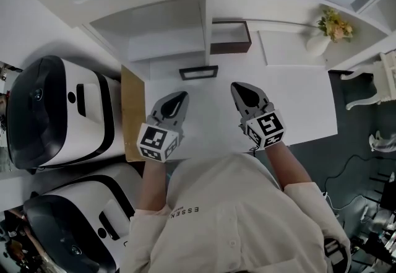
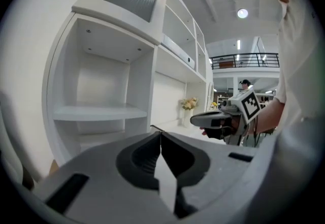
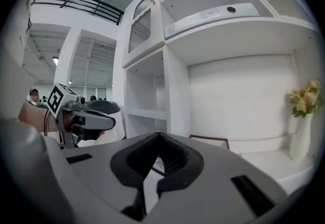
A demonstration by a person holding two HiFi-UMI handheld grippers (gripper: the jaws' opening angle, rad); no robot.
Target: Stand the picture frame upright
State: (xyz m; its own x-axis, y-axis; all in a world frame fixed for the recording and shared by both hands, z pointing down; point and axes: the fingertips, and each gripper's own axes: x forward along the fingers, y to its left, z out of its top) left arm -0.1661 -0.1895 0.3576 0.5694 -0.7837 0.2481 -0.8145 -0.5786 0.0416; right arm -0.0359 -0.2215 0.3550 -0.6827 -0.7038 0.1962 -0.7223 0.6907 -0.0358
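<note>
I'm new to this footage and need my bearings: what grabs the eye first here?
The left gripper and right gripper, both shut and empty, hang side by side over a white table. Just beyond them sits a small dark frame; a vase of flowers stands far right, and two bulky white-and-black machines fill the left.

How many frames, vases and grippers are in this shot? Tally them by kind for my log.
Frames: 2, small frame and large frame
Vases: 1, vase with flowers
Grippers: 2, left gripper and right gripper, both shut and empty
Total: 5
</note>
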